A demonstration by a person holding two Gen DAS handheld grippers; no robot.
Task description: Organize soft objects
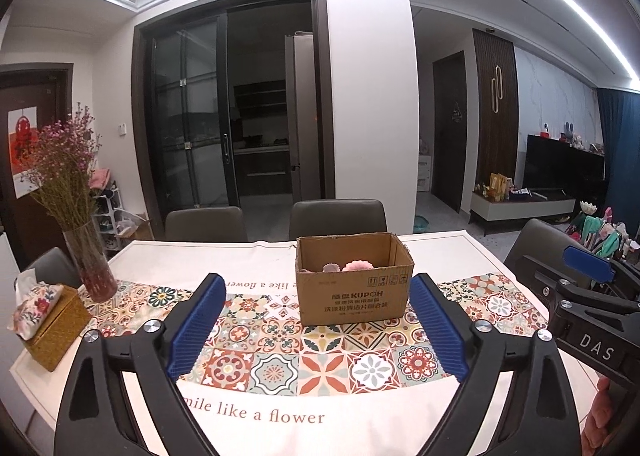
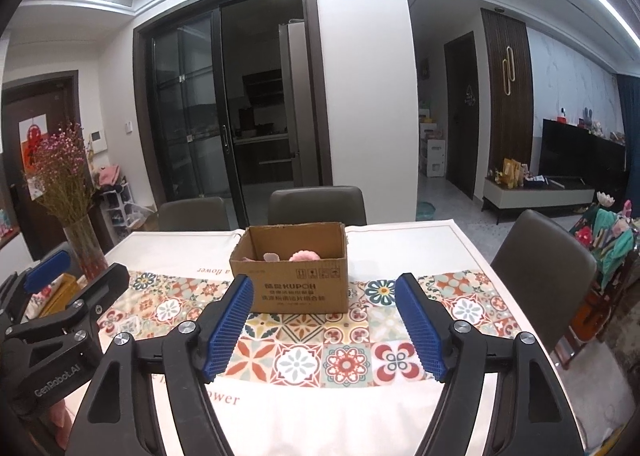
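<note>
An open cardboard box point(image 1: 354, 298) point(image 2: 296, 294) stands on the table's patterned runner. Inside it lie a pink soft object point(image 1: 358, 266) point(image 2: 305, 256) and a paler greyish-pink one point(image 1: 331, 267) point(image 2: 271, 256). My left gripper point(image 1: 316, 322) is open and empty, held above the table in front of the box. My right gripper point(image 2: 326, 322) is open and empty too, also in front of the box. Each gripper shows at the edge of the other's view, the right one point(image 1: 588, 296) and the left one point(image 2: 60, 296).
A glass vase of dried flowers point(image 1: 86, 256) point(image 2: 82, 240) and a woven tissue box point(image 1: 48, 324) stand at the table's left. Grey chairs point(image 1: 338, 217) point(image 2: 544, 272) ring the table point(image 1: 168, 260). The cloth carries the words "smile like a flower".
</note>
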